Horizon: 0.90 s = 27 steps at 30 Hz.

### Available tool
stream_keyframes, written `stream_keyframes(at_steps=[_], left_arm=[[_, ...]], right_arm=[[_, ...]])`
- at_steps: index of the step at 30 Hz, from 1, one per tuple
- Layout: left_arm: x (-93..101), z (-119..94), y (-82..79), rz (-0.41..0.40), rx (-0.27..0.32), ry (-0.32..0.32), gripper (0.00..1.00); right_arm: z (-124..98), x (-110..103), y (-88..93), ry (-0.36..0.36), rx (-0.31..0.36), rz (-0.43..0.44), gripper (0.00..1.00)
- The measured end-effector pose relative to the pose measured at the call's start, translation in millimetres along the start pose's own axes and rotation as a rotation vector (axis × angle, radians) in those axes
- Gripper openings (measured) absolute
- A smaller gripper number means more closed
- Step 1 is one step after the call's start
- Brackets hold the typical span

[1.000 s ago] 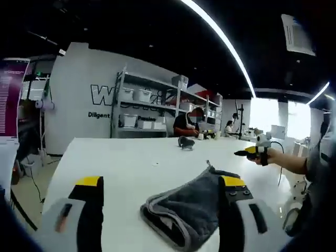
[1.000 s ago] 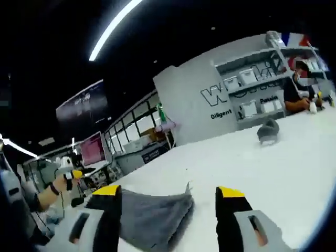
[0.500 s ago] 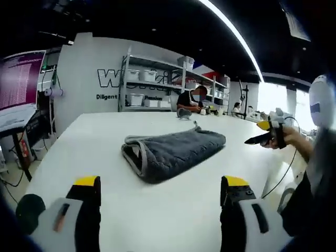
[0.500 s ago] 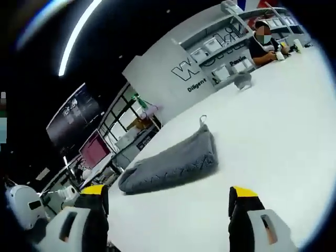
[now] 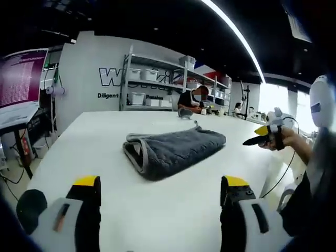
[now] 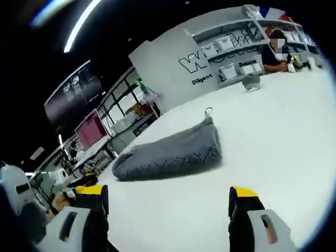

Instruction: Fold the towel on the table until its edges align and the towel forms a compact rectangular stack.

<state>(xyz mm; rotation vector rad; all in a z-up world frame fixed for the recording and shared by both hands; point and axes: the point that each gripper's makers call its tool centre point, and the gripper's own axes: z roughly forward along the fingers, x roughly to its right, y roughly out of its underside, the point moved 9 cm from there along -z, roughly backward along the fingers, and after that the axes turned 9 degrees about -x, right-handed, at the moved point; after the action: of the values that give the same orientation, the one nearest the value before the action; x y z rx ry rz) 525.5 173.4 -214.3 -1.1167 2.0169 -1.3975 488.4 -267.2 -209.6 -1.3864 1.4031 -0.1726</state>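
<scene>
White table: folded grey towel lies mid-surface, ahead of both tongs, long axis crosswise to left gripper. Right gripper similarly back. Both spread, empty; hanging loop far end.

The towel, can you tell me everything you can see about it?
The towel is dark grey and looks soft and fluffy, like thick terry cloth. It is folded into a thick, squashy bundle with lighter grey trim along its edges and a small hanging loop poking up at one corner. It lies flat on the white table, out in front of both tongs. Nothing else touches it; the left tongs and the right tongs are open and apart from it.
</scene>
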Motion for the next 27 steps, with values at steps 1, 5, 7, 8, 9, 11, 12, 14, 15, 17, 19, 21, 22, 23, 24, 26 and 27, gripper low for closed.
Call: stream_keyframes(at_steps=[1, 5, 7, 8, 9, 11, 12, 14, 15, 17, 19, 21, 22, 23, 24, 26, 27], left_arm=[[0.5, 0, 0.1, -0.001, 0.002, -0.004, 0.99], [2.1, -1, 2.1, -0.003, -0.002, 0.001, 0.99], [3.1, -1, 3.0, -0.009, 0.000, 0.003, 0.99], [3.4, -1, 3.2, -0.011, 0.000, 0.004, 0.99], [4.3, -1, 3.5, -0.013, 0.001, 0.005, 0.99], [6.1, -1, 3.7, -0.020, 0.007, 0.008, 0.99], [6.6, -1, 3.8, -0.021, 0.008, 0.010, 0.99], [8.4, 0, 4.7, -0.020, 0.004, 0.017, 0.99], [8.8, 1, 5.1, -0.020, 0.001, 0.019, 0.99], [8.9, 1, 5.3, -0.021, 0.000, 0.021, 0.99], [8.5, 1, 4.9, -0.028, 0.005, 0.022, 0.99], [8.0, 0, 4.6, -0.032, 0.010, 0.023, 0.99], [7.7, 0, 4.5, -0.036, 0.012, 0.024, 0.99], [7.4, 0, 4.7, -0.038, 0.012, 0.025, 0.99], [7.3, 0, 5.0, -0.038, 0.011, 0.025, 0.99], [6.7, 0, 5.6, -0.039, 0.009, 0.025, 0.99], [6.6, 0, 5.8, -0.041, 0.008, 0.025, 0.99]], right_arm=[[4, -1, -4.5, -0.015, 0.006, 0.004, 0.99], [18, 0, -15.8, -0.064, 0.022, 0.102, 0.99], [25, -1, -19.3, -0.107, 0.031, 0.163, 0.99], [28, -1, -19.4, -0.118, 0.017, 0.181, 0.99], [31, 0, -20.7, -0.119, 0.012, 0.189, 0.99], [37, 0, -24.6, -0.129, 0.008, 0.192, 0.99], [38, 0, -26.2, -0.135, 0.005, 0.196, 0.99], [43, 6, -32.5, -0.139, 0.012, 0.211, 0.99], [45, 9, -33.7, -0.130, 0.013, 0.233, 0.99], [48, 12, -34.8, -0.143, 0.010, 0.267, 0.99], [50, 15, -36.1, -0.147, 0.017, 0.291, 0.99], [51, 18, -36.0, -0.125, 0.024, 0.299, 0.99], [52, 20, -35.4, -0.119, 0.021, 0.299, 0.99], [53, 23, -34.4, -0.116, 0.017, 0.306, 0.99], [54, 25, -33.8, -0.115, 0.020, 0.326, 0.99], [55, 29, -33.3, -0.121, 0.031, 0.357, 0.99], [55, 29, -33.5, -0.121, 0.035, 0.357, 0.99]])
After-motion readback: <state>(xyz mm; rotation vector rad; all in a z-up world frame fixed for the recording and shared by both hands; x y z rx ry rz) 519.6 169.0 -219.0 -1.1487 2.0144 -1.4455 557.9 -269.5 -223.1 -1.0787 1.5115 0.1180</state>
